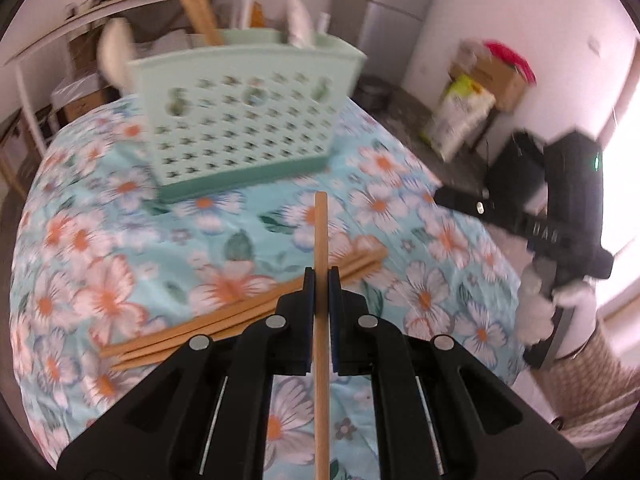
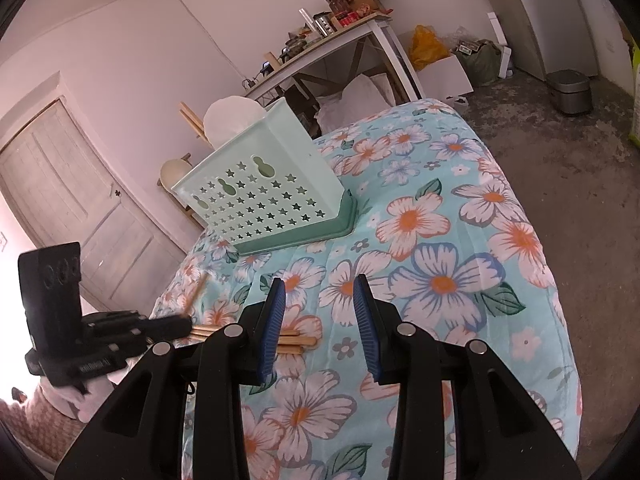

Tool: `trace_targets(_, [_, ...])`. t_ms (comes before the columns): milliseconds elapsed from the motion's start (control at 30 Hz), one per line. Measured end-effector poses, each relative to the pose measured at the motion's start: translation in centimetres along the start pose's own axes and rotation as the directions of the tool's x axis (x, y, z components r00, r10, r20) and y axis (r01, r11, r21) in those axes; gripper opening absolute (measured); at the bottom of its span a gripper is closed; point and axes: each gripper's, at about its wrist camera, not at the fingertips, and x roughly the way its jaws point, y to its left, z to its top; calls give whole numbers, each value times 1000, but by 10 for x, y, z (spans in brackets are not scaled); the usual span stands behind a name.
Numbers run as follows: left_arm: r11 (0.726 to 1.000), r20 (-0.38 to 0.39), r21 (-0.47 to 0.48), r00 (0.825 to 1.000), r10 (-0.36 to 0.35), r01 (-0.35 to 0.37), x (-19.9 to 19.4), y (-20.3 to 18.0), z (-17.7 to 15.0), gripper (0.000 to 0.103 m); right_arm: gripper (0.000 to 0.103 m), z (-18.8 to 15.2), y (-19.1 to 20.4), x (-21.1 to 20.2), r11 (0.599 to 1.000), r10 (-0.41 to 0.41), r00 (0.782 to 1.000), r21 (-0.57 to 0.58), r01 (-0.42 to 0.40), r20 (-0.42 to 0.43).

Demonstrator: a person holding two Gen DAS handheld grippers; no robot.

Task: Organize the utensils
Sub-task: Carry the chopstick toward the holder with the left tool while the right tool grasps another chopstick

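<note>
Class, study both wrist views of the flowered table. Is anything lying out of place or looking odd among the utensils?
Yes. Several loose chopsticks lie on the tablecloth rather than standing in the green holder, where other utensils already stand. The left gripper is shut on one chopstick. Nothing looks spilled or broken.

White lettering on the right claw's (image 1: 560, 236) black body and the left claw's (image 2: 94, 364) body is too blurred to read.
</note>
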Motion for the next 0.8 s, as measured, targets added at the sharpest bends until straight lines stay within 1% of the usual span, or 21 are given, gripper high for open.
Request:
trace_targets(133, [996,75,-86,997,27,-20,-25,22,-2,6,35,-1,7,3,1000,0,1000,-17,0,-8])
trace_targets(233, [985,136,-169,989,56,-33,-45,41,-4,6,35,-3,15,5,999,3,1000,-48,-4,-19])
trace_targets(267, [981,153,-193,986,63,-33,-50,48,-5,6,35,-4,21,7,997,4,1000,-75,-6,-26])
trace_targets(333, [963,205,-267,974,92,-35,-67,63,-8,6,35,-6,30,8,993,12,999,-114,-17,-37])
trace_targets(433, [941,266,-336,955,134,-38,-88,81,-13,6,35,-11,53,18,976,37,997,-210,-52,-73])
trace_targets(467, [932,286,-361,946,156,-44,-96,87,-16,6,35,-12,61,21,969,46,995,-238,-66,-86])
trace_targets(533, [915,310,-400,932,188,-52,-106,100,-22,6,33,-14,75,28,955,61,992,-283,-90,-109])
trace_targets(633, [888,322,-455,919,228,-61,-117,118,-33,6,30,-21,102,42,918,86,984,-372,-139,-154])
trace_targets(667, [880,323,-470,916,238,-63,-120,123,-36,6,28,-25,115,50,894,96,980,-417,-162,-175])
trace_targets(733, [866,325,-494,910,258,-69,-125,133,-44,6,26,-32,131,58,862,107,973,-469,-192,-203])
trace_targets(800, [856,328,-511,904,273,-73,-130,140,-52,6,23,-42,152,69,812,114,963,-536,-232,-243])
